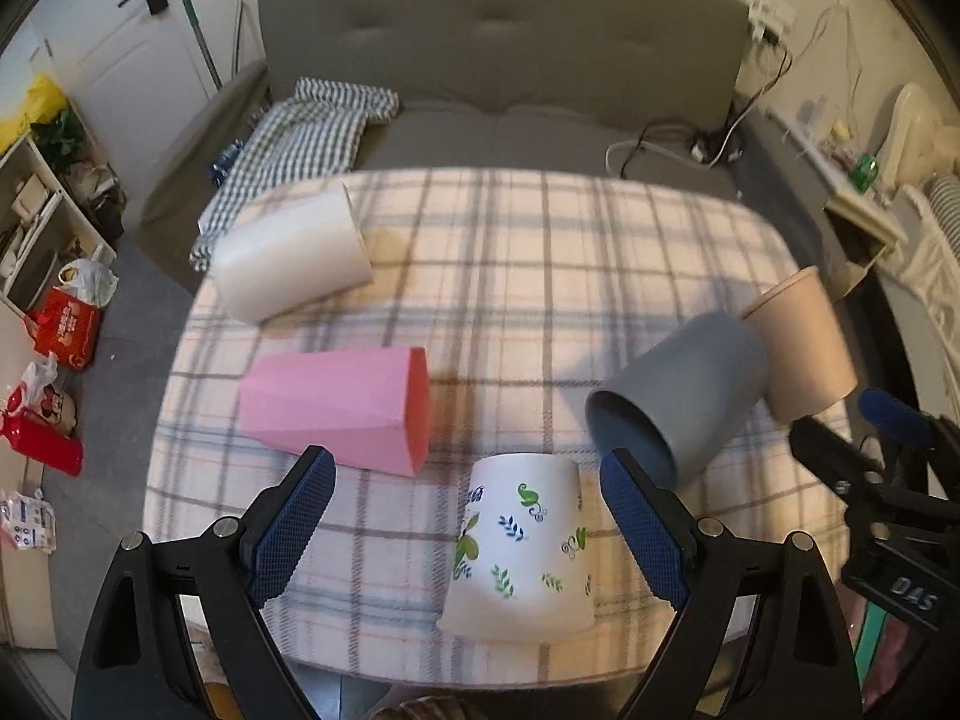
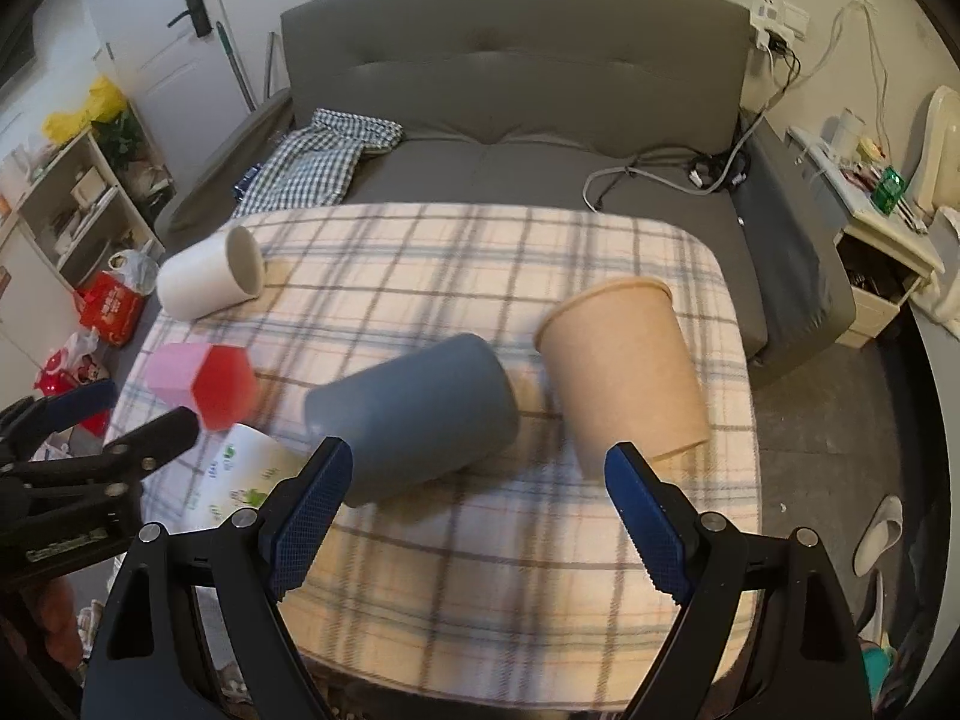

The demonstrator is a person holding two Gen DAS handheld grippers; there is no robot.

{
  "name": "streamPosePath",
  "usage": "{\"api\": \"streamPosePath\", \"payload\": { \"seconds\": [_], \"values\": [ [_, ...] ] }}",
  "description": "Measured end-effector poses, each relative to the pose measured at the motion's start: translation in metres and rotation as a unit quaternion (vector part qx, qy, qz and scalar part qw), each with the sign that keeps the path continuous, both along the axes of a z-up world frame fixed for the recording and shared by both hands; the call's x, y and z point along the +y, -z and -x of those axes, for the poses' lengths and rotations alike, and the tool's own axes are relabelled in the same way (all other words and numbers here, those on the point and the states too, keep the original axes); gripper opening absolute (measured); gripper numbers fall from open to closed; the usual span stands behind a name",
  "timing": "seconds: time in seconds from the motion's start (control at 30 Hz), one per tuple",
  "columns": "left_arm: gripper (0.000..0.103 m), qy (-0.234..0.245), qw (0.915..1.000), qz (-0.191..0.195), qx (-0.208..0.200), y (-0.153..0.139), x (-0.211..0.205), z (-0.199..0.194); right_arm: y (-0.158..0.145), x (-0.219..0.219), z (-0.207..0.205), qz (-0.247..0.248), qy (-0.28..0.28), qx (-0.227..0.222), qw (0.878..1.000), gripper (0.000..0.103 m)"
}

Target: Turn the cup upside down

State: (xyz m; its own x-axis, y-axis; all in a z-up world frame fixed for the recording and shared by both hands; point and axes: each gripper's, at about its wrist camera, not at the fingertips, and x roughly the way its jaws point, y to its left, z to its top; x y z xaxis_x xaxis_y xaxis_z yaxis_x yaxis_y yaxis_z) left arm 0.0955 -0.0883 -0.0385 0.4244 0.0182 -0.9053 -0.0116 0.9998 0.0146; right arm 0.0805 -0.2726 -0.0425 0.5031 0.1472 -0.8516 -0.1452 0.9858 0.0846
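Several cups are on a plaid-covered table (image 1: 510, 276). A white floral paper cup (image 1: 522, 546) stands upside down near the front edge, between the fingers of my open left gripper (image 1: 468, 516). A grey cup (image 1: 678, 396) (image 2: 414, 414), a pink cup (image 1: 336, 408) (image 2: 204, 384) and a white cup (image 1: 288, 258) (image 2: 207, 279) lie on their sides. A tan paper cup (image 1: 804, 342) (image 2: 624, 378) stands upside down at the right. My right gripper (image 2: 480, 510) is open and empty, just in front of the grey and tan cups.
A grey sofa (image 2: 516, 96) with a checked cloth (image 2: 318, 168) and cables (image 2: 672, 174) stands behind the table. Shelves and bags (image 1: 66, 324) are on the floor at the left. A bedside cabinet (image 2: 882, 246) stands at the right.
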Motion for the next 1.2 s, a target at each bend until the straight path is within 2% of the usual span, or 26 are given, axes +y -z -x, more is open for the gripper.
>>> {"api": "streamPosePath", "payload": {
  "seconds": [0.33, 0.47, 0.63, 0.73, 0.8, 0.87, 1.2],
  "values": [
    [0.093, 0.014, 0.9976, 0.021, 0.065, 0.039, -0.008, -0.021, 0.021, -0.007, -0.016, 0.003, 0.009, 0.018, 1.0, 0.087],
    [0.091, 0.031, 0.9966, 0.012, 0.075, 0.045, -0.013, -0.02, 0.027, -0.003, -0.019, 0.001, 0.006, 0.023, 1.0, 0.087],
    [0.091, 0.035, 0.995, 0.028, 0.09, 0.049, -0.011, -0.018, 0.031, -0.001, -0.02, -0.002, 0.004, 0.026, 1.0, 0.087],
    [0.077, 0.037, 0.9945, 0.031, 0.092, 0.048, -0.01, -0.016, 0.031, -0.001, -0.018, -0.004, 0.003, 0.026, 1.0, 0.087],
    [0.064, 0.039, 0.9931, 0.037, 0.105, 0.054, -0.011, -0.016, 0.031, -0.002, -0.018, -0.004, 0.004, 0.026, 1.0, 0.087],
    [0.059, 0.039, 0.992, 0.044, 0.112, 0.057, -0.011, -0.017, 0.03, -0.003, -0.017, -0.005, 0.005, 0.027, 1.0, 0.087],
    [0.059, 0.032, 0.9945, 0.069, 0.072, 0.034, -0.007, -0.012, 0.022, -0.008, -0.006, -0.002, 0.012, 0.021, 1.0, 0.087]
  ]
}}
